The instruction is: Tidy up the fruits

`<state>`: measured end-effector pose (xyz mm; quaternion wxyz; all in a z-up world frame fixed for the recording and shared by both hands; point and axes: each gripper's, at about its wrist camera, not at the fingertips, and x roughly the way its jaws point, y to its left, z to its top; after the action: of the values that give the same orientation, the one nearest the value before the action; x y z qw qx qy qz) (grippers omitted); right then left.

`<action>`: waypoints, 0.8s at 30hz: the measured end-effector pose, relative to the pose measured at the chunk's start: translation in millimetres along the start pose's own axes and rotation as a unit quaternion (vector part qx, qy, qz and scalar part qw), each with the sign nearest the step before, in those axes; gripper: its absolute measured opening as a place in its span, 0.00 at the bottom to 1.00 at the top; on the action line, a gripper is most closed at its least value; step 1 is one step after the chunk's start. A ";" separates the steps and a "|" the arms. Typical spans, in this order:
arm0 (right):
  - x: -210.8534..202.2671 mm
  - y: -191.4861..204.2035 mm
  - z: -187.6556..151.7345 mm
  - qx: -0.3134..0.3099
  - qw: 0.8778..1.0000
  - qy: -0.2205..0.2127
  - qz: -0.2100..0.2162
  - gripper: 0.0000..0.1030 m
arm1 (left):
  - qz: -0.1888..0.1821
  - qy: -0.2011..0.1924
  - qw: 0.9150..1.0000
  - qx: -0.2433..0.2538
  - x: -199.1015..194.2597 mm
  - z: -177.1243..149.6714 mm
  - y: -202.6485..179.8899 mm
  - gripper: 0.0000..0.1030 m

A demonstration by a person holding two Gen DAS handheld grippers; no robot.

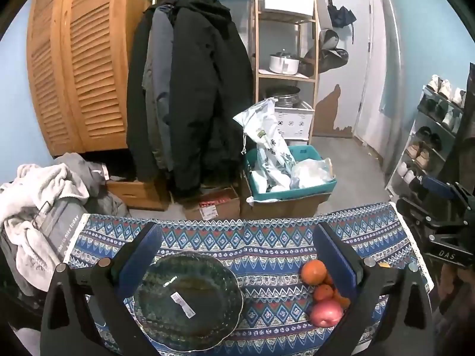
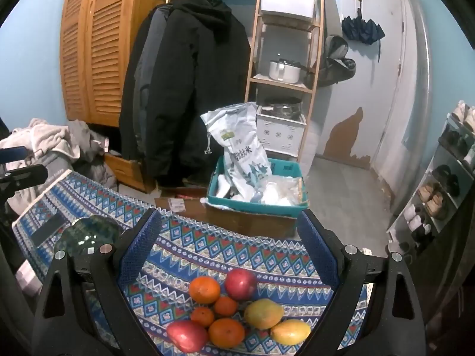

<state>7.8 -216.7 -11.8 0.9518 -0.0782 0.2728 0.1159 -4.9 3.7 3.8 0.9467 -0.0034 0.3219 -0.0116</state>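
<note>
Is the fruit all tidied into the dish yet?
Not yet; nothing looks done. The green glass dish holds only a sticker. Both the left gripper and right gripper are open and empty. All the fruit is left: two red apples, four oranges and two mangoes sit in a bunch on the patterned cloth.

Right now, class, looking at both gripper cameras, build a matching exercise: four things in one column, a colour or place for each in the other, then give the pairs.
Things:
1 glass bowl
2 mangoes
3 apples
4 rice bag

Descriptions:
A red
B yellow
C standing in the teal bin
D dark green, sticker inside

Pairs: 1-D, 2-B, 3-A, 4-C
</note>
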 end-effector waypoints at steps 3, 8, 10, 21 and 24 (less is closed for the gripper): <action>1.1 0.9 0.8 0.000 1.000 0.001 -0.001 0.88 | 0.000 0.000 1.000 0.000 0.7 0.1 0.2 1.00; 1.4 -0.8 -1.8 0.000 1.000 0.000 0.000 0.88 | 0.000 -0.001 1.000 -0.001 0.6 1.0 0.6 1.00; 0.8 -2.6 -0.8 0.002 1.000 0.001 0.002 0.88 | 0.001 -0.001 1.000 0.000 0.6 2.0 0.4 1.00; 5.1 2.4 -3.8 0.004 1.000 0.002 0.004 0.88 | 0.001 -0.004 1.000 0.002 -0.1 2.9 -0.1 1.00; 4.1 0.9 -2.6 0.004 1.000 0.002 0.004 0.88 | 0.002 -0.004 1.000 0.002 -0.2 1.9 -1.2 1.00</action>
<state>9.6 -215.7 -16.3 0.9511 -0.0737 0.2758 0.1183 -3.9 2.5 5.5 0.9481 -0.0007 0.3177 -0.0110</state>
